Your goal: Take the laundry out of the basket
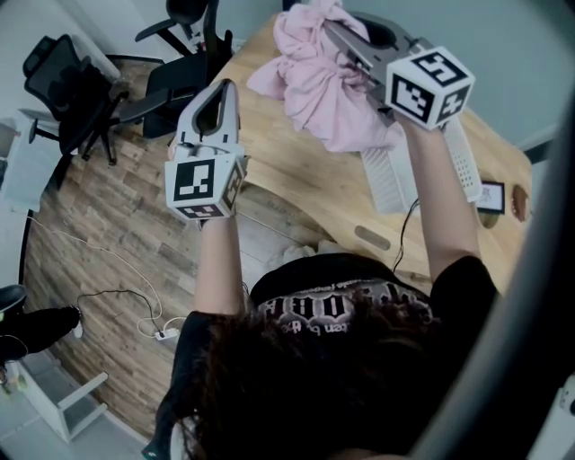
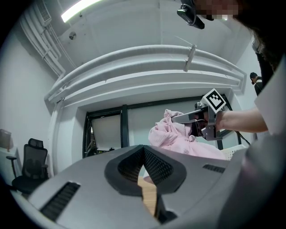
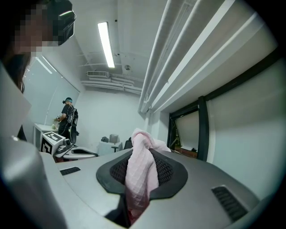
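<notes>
A pink garment (image 1: 314, 85) hangs bunched above the wooden table (image 1: 287, 175), and my right gripper (image 1: 330, 27) is shut on it. In the right gripper view a fold of the pink cloth (image 3: 140, 172) sits pinched between the black pads (image 3: 170, 172). The left gripper view shows the garment (image 2: 178, 138) dangling from the right gripper (image 2: 185, 117). My left gripper (image 1: 225, 87) is held to the left of the garment, apart from it, jaws shut with nothing between them (image 2: 144, 150). A white slatted basket (image 1: 384, 180) stands on the table under my right forearm, partly hidden.
Two black office chairs (image 1: 81, 90) (image 1: 180, 63) stand on the wood floor left of the table. A small dark device (image 1: 490, 195) lies on the table's right. Cables and a power strip (image 1: 162, 334) lie on the floor. Another person (image 3: 68, 117) stands far off.
</notes>
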### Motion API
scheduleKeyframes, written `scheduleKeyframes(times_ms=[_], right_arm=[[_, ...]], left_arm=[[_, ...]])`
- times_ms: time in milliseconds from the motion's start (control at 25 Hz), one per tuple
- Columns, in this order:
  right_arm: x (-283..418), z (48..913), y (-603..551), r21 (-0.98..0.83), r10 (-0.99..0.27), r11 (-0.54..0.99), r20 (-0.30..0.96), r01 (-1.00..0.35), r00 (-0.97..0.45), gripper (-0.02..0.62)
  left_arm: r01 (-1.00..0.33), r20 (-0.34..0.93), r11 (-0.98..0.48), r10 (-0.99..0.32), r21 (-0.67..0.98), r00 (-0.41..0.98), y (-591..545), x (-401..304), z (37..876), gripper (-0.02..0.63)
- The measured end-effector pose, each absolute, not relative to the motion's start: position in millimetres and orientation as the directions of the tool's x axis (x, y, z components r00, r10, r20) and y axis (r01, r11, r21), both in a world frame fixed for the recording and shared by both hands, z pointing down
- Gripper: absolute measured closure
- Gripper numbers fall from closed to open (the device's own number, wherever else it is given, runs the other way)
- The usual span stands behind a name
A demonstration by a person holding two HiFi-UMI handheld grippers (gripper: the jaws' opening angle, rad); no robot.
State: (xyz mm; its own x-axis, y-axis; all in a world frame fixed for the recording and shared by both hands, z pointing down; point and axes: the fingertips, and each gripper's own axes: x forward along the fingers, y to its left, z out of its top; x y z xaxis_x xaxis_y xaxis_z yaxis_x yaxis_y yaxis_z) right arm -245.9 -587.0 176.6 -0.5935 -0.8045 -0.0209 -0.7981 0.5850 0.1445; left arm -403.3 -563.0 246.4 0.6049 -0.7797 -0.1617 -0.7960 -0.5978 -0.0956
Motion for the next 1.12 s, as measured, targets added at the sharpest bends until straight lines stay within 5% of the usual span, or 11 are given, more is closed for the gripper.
scheduleKeyframes(times_ms=[480,720,1120], right_arm=[[-238.6,212.7,-616.9,0.041,-0.749,0.658,-0.07,-0.752,-0.659,0.509],[-315.9,226.5,-618.2,-0.045,-0.734,0.679,-0.074,-0.733,-0.675,0.511],[-350.3,274.6,-613.7,-0.085,-0.724,0.689,-0.025,-0.72,-0.69,0.512]], left_arm=[[-0.831,-0.136,-0.547,-0.82,-0.099,0.556,-586.4,-379.8,265.8,0.606],[-0.839,-0.141,-0.541,-0.828,-0.056,0.543,-587.2,-445.3,265.2,0.606],[-0.865,-0.13,-0.501,-0.856,-0.035,0.501,-580.9,-473.8,278.0,0.606]])
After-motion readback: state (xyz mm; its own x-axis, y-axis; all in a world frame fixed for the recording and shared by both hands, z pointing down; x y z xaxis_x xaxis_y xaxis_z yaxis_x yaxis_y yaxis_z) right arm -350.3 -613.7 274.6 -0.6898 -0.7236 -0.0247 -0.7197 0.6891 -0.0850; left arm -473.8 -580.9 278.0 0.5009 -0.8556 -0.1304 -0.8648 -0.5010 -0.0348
